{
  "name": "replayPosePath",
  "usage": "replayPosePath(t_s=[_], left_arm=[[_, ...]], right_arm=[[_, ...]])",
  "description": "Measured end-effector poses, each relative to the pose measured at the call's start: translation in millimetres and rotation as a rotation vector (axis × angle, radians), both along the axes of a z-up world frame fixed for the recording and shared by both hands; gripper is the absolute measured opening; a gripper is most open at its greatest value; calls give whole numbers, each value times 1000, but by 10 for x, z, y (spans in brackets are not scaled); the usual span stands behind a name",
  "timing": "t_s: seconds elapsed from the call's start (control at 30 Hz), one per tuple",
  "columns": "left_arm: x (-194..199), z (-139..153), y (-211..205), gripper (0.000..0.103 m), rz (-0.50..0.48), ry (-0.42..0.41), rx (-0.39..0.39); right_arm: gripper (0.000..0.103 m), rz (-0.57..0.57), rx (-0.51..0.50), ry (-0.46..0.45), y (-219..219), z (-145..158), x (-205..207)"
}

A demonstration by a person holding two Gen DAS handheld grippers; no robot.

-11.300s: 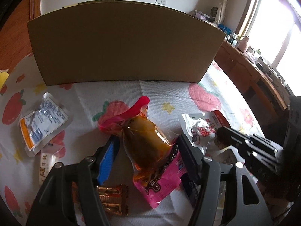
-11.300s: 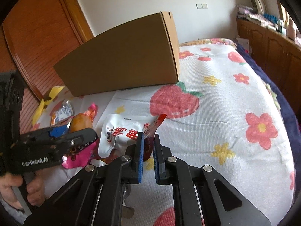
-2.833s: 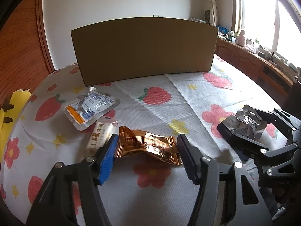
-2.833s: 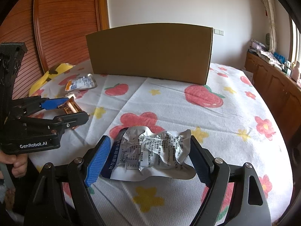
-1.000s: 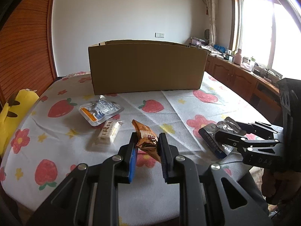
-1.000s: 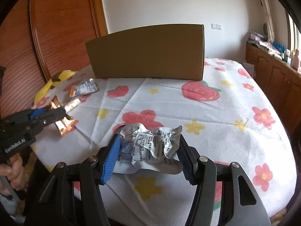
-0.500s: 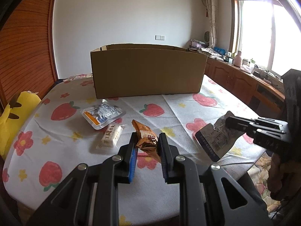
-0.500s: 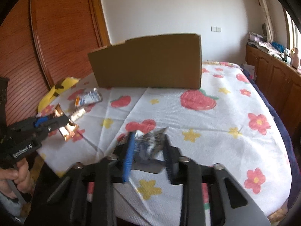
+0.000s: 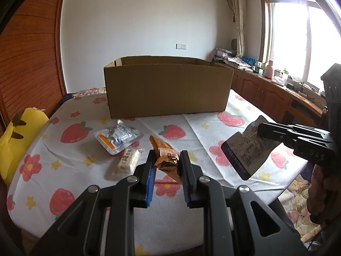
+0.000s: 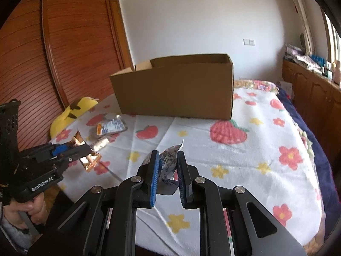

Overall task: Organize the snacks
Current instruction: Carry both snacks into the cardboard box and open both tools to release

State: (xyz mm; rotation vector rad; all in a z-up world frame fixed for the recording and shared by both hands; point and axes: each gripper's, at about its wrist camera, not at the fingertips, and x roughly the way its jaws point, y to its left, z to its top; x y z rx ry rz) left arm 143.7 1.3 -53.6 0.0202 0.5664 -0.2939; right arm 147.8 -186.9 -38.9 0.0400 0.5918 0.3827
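- Snacks are in four places: two are held in the air and two lie on the table (image 9: 70,155) with the strawberry and flower cloth.
- The left gripper (image 9: 166,159) pinches a copper-gold foil snack (image 9: 165,157) between its blue-padded fingers, above the near part of the table.
- The right gripper (image 10: 167,161) is clamped on a silver pouch with printed text (image 10: 168,166); in the left wrist view this pouch (image 9: 247,149) hangs from the tongs at the right side, its dark edge pointing down.
- A clear pouch with orange and blue print (image 9: 118,137) lies flat on the cloth, left of centre, between the grippers and the box.
- A small cream-coloured bar (image 9: 127,162) lies just beside that pouch, on its near side.
- The cardboard box (image 9: 168,91) stands at the far side of the table with its top open. Only the inner walls near the rim show, so what is inside it I cannot tell.
- A yellow plush toy (image 9: 21,132) rests at the left edge of the table.
- Wooden cabinets (image 9: 266,93) with small items on top run along the right wall under the window.
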Motion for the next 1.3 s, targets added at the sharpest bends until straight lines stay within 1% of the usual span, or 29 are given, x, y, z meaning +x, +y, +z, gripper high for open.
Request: replayPosePath(t_s=[0.2, 0.37, 0.53, 0.7, 0.97, 1.13, 1.3], left_arm=[[96, 278, 9, 20, -7, -58, 10], [222, 507, 16, 20, -15, -106, 19], [405, 648, 31, 20, -19, -120, 15], [627, 780, 14, 20, -21, -141, 37], [1020, 1009, 2, 20, -24, -179, 44], [1285, 1080, -17, 20, -24, -194, 45], [1576, 1059, -19, 20, -16, -196, 46]], right_arm=[[14, 5, -27, -27, 6, 186, 66], [14, 9, -50, -75, 3, 442, 190], [14, 14, -73, -119, 28, 651, 334], [14, 17, -85, -155, 43, 846, 515], [14, 25, -102, -212, 131, 1145, 923], [14, 29, -92, -222, 179, 1182, 1187], [14, 29, -60, -222, 196, 1134, 1440]])
